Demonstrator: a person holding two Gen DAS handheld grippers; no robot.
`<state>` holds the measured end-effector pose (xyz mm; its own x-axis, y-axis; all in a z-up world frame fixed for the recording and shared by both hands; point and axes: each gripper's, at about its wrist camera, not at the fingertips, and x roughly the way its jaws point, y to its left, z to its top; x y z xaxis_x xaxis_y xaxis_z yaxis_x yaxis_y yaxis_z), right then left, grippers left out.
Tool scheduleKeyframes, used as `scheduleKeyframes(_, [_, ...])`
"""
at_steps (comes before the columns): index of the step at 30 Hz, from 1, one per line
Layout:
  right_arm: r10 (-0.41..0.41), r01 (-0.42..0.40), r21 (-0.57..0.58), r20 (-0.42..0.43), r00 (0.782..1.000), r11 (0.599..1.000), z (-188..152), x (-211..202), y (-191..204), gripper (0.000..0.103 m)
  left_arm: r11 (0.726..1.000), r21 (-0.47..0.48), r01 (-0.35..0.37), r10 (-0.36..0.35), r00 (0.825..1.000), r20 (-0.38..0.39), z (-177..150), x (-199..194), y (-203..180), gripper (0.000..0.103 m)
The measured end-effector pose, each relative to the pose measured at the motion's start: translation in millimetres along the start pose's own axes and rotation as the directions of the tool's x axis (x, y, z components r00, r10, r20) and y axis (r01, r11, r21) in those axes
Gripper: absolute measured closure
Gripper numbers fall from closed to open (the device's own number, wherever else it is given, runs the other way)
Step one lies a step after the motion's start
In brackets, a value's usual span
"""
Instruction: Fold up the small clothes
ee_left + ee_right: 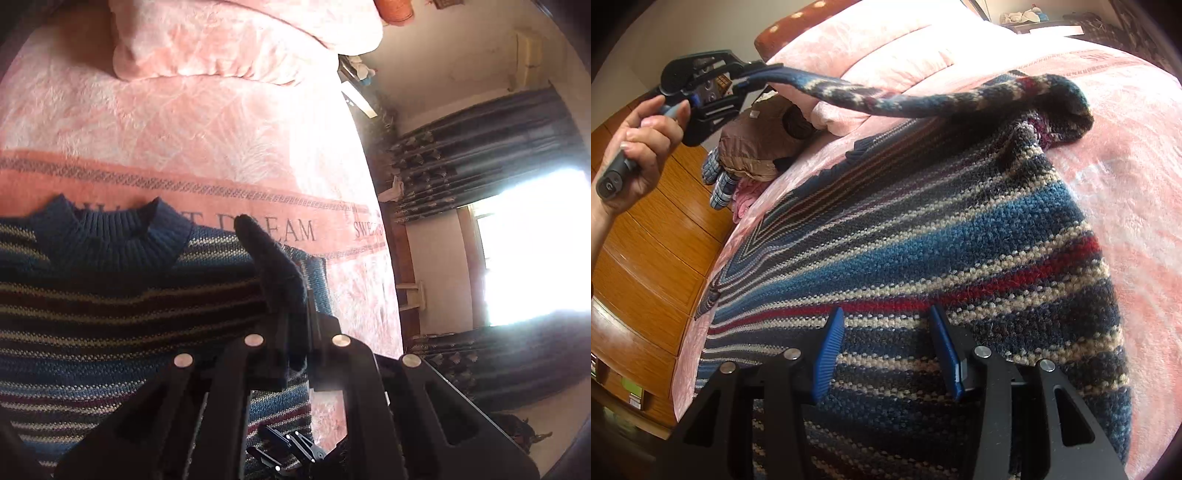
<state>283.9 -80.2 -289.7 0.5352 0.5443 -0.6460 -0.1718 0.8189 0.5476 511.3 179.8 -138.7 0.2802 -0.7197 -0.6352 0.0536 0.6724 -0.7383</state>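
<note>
Bright daylight, round bent pictures

The window [535, 243] at the right is blown out white, and its glare washes over the bed [221, 122] edge near it. The left gripper [295, 317] looks dark against that light. The sweater [923, 240] is sharp up close in the right view. Both pictures curve at the sides, with black corners.

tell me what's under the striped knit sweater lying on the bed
The striped knit sweater lies flat on the pink plush bedspread, which shows all around it. Whatever sits beneath its body is covered. The left gripper holds its sleeve up off the bed.
</note>
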Motion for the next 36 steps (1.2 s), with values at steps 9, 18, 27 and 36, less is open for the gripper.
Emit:
scheduleKeyframes(9, [-0.012, 0.012, -0.01, 0.0, 1.0, 1.0, -2, 4, 5, 0.055, 0.996, 0.063, -0.069, 0.067, 0.997, 0.033, 9, -63, 15, 0.098])
scheduleKeyframes(18, [-0.011, 0.011, -0.009, 0.0, 1.0, 1.0, -2, 4, 6, 0.055, 0.991, -0.006, -0.133, 0.133, 0.99, 0.051, 1, -91, 89, 0.098])
scheduleKeyframes(27, [-0.011, 0.011, -0.009, 0.0, 1.0, 1.0, -2, 4, 6, 0.055, 0.968, -0.135, -0.211, 0.216, 0.976, 0.025, -28, -96, 185, 0.098])
scheduleKeyframes(36, [-0.013, 0.013, -0.01, -0.001, 1.0, 1.0, -1, 4, 6, 0.055, 0.93, -0.258, -0.262, 0.262, 0.964, -0.033, -56, -73, 263, 0.098])
